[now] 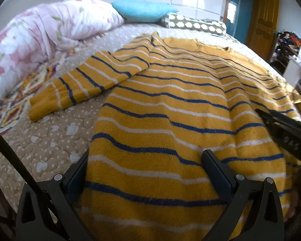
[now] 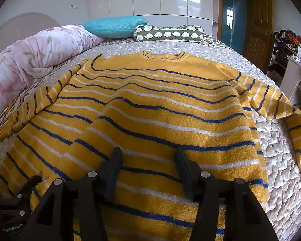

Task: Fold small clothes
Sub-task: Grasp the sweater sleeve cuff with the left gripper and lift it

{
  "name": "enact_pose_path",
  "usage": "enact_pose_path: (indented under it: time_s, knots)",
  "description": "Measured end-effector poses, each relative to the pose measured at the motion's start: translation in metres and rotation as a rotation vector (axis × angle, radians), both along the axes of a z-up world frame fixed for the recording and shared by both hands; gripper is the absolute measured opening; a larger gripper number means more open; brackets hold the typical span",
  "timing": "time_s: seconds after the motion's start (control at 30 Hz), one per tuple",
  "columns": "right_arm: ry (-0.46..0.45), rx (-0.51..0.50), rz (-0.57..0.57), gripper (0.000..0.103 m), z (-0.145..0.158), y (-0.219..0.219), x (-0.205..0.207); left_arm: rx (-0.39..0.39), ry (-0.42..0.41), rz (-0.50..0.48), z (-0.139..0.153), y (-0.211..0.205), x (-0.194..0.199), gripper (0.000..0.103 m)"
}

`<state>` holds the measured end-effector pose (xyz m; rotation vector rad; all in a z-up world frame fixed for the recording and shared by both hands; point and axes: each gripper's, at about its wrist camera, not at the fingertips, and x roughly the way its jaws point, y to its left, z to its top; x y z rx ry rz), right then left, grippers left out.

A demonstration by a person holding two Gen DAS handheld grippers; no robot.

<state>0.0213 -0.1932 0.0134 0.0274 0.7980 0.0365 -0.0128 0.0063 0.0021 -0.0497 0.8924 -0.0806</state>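
Both grippers are parked right at the near hem of the sweater (image 2: 150, 108), which is lying flat on the bed (image 1: 50, 140) with its collar (image 2: 163, 55) at the far end. Left gripper (image 1: 145, 167) has its fingers spread wide, one past the sweater's left edge over the quilt and the other on the knit. Right gripper (image 2: 148, 163) has its fingers apart too, less so, both over the fabric. Neither looks to be pinching anything yet, though I honestly can't tell if the tips are touching the cloth or just above it.

My guess is the step here is grabbing the bottom hem to start the fold. To do it well I'd catch both layers of the knit at each corner, close firmly, and lift evenly so the stripes stay parallel. The sleeves probably want tucking in first: the left sleeve (image 1: 86, 80) is flopped out diagonally and the right sleeve (image 2: 281, 108) trails toward the bed's edge.

Material-wise it's a thick, fuzzy mustard knit with thin navy and white stripes, soft and a bit rippled, so it should bunch easily and drag on the quilt. The quilt is beige, puffy and dotted. Further back there's a rumpled pink floral duvet (image 1: 40, 36), a teal pillow (image 2: 114, 26), and a cylindrical olive bolster (image 2: 168, 33) with white blobs.
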Motion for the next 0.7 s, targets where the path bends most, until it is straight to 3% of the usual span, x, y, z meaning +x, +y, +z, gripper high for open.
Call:
enact_pose_path:
  time_s: [0.1, 0.2, 0.33, 0.43, 0.57, 0.63, 0.67, 0.7]
  knots:
    - [-0.001, 0.003, 0.006, 0.062, 0.0, 0.0, -0.001, -0.151, 0.037, -0.002, 0.011, 0.029, 0.0, 0.102]
    - [-0.003, 0.008, 0.008, 0.063, 0.001, 0.0, -0.002, -0.245, 0.043, 0.088, 0.022, 0.069, 0.0, 0.102]
    - [-0.006, 0.015, 0.011, 0.065, 0.001, -0.001, -0.002, -0.268, 0.052, 0.19, 0.021, 0.116, 0.012, 0.102]
    - [-0.008, 0.015, 0.012, 0.066, 0.001, 0.0, -0.003, -0.347, 0.082, 0.189, 0.014, 0.137, 0.03, 0.102]
    - [-0.011, 0.018, 0.015, 0.067, 0.001, 0.0, -0.004, -0.358, 0.057, 0.2, 0.013, 0.144, 0.056, 0.101]
    - [-0.012, 0.02, 0.015, 0.068, 0.001, 0.0, -0.004, -0.409, 0.037, 0.251, 0.007, 0.153, 0.069, 0.095]
    - [-0.012, 0.02, 0.015, 0.068, 0.001, 0.0, -0.004, -0.418, 0.028, 0.281, 0.006, 0.159, 0.074, 0.081]
    - [-0.013, 0.021, 0.016, 0.068, 0.001, 0.0, -0.004, -0.409, 0.021, 0.317, 0.006, 0.167, 0.081, 0.057]
